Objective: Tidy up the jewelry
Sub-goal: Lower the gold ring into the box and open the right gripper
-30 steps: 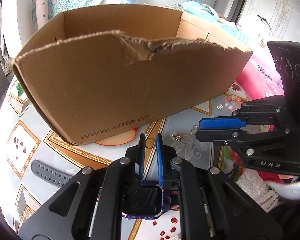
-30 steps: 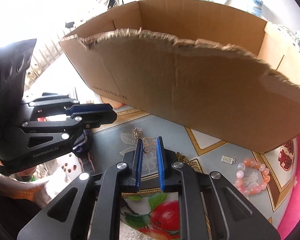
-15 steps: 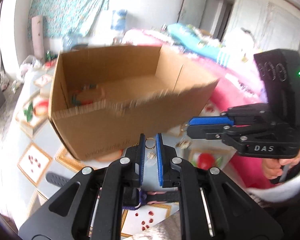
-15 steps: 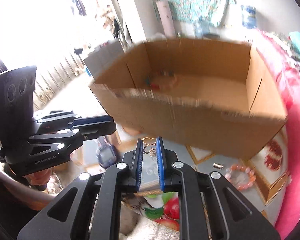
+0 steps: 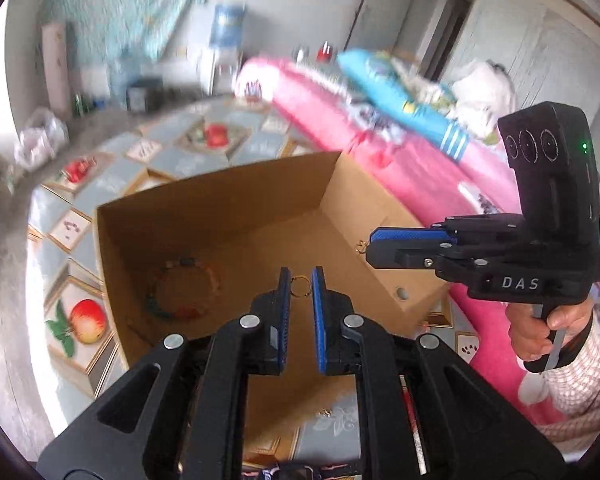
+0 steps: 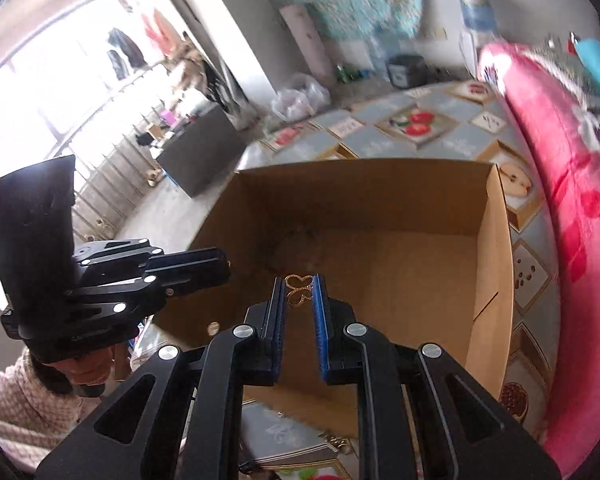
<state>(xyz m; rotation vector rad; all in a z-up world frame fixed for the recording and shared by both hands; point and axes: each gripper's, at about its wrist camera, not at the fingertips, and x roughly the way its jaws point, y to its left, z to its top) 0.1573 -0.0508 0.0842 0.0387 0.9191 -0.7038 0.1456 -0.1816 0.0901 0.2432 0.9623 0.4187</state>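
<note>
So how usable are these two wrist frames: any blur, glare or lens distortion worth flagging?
Left wrist view: the room behind is motion-smeared and the bracelet in the cardboard box is soft, while the left gripper and its gold ring stay sharp. Right wrist view: the window is blown out, the background is blurred, and the gold butterfly charm is crisp. Both show fisheye bending and dark corners.

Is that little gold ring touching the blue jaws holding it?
Touching. In the left wrist view the gold ring sits pinched between the left gripper's two blue jaws, with both sides meeting them above the cardboard box.
</note>
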